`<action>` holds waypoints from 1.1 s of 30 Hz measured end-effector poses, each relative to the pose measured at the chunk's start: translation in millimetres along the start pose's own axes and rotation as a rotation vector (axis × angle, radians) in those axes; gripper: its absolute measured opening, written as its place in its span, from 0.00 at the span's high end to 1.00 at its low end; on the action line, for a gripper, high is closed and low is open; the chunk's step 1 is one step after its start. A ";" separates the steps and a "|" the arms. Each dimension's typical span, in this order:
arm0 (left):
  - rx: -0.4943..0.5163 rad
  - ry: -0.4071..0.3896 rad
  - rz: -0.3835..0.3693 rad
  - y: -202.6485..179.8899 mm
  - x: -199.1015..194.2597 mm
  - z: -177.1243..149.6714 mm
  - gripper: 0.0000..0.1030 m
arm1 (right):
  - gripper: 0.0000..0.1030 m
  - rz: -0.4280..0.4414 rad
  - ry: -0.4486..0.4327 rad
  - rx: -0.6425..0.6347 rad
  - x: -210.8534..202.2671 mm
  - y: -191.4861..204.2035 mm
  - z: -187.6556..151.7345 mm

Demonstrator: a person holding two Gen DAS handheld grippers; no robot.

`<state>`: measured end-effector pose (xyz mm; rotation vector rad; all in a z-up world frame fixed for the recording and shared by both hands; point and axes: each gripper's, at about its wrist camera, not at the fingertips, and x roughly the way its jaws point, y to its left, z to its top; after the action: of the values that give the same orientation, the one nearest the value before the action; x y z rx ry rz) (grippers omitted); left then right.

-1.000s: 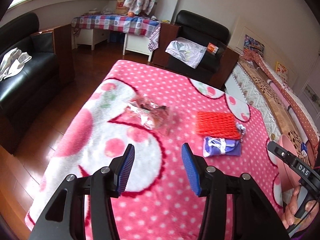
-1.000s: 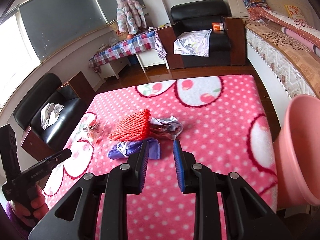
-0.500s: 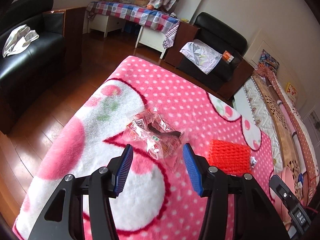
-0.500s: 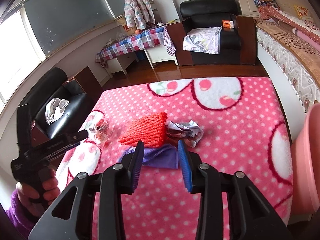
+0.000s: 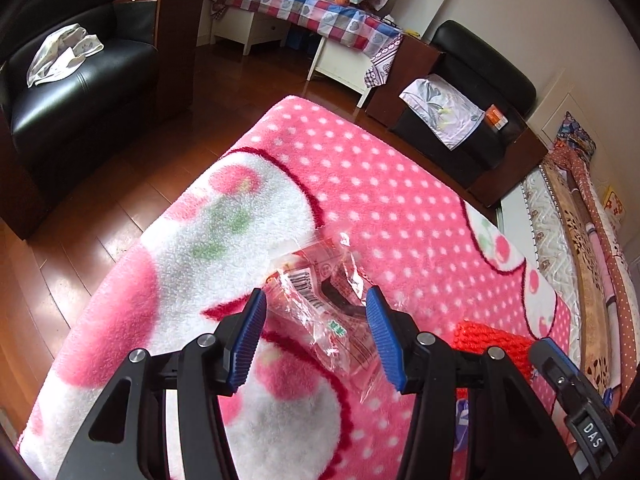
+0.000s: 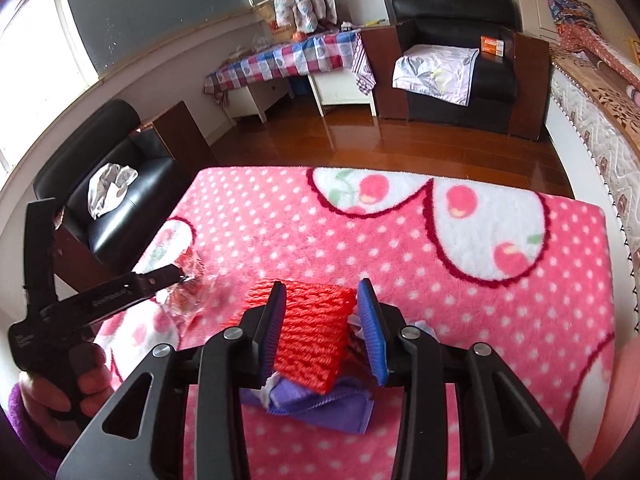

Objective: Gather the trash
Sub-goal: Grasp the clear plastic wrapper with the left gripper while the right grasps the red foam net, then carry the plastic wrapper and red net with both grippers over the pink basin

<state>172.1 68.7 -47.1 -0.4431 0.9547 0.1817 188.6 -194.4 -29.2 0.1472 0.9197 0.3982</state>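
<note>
The clear crinkled wrapper (image 5: 324,312) lies on the pink dotted blanket (image 5: 400,208), between your left gripper (image 5: 316,332)'s wide fingers, unpinched. Your right gripper (image 6: 322,328) has just been opening; its fingers straddle the red foam net (image 6: 312,332), atop a purple cloth (image 6: 324,408).

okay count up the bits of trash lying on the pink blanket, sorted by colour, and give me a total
Clear plastic wrapper: 1
Red foam net: 1
Purple piece: 1
White or grey crumpled scrap, mostly hidden behind the right fingers: 1
Total: 4
</note>
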 end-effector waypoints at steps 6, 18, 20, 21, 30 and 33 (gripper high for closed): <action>-0.007 0.011 0.028 0.2 8.0 2.6 0.64 | 0.63 0.014 0.041 0.013 17.5 -3.0 -2.1; 0.011 -0.011 -0.012 -0.1 -10.4 -2.0 0.94 | 0.85 0.112 -0.002 0.037 -4.7 6.3 -8.5; 0.019 -0.023 -0.016 -1.0 -17.1 -3.4 0.94 | 0.88 0.112 -0.024 0.030 -15.5 8.9 -9.5; 0.025 -0.031 -0.020 -1.4 -21.6 -4.3 0.94 | 0.88 0.115 -0.035 0.029 -21.2 10.4 -10.6; 0.097 -0.075 -0.044 -5.4 -57.9 -20.0 0.94 | 0.89 0.114 -0.088 0.059 -65.4 10.4 -25.2; 0.132 -0.080 -0.047 -12.3 -65.9 -27.4 0.94 | 0.89 0.089 -0.095 0.070 -73.8 7.5 -32.5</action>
<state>118.2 48.4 -3.2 -0.3339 0.8717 0.0922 120.9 -218.2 8.3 0.2694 0.8354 0.4381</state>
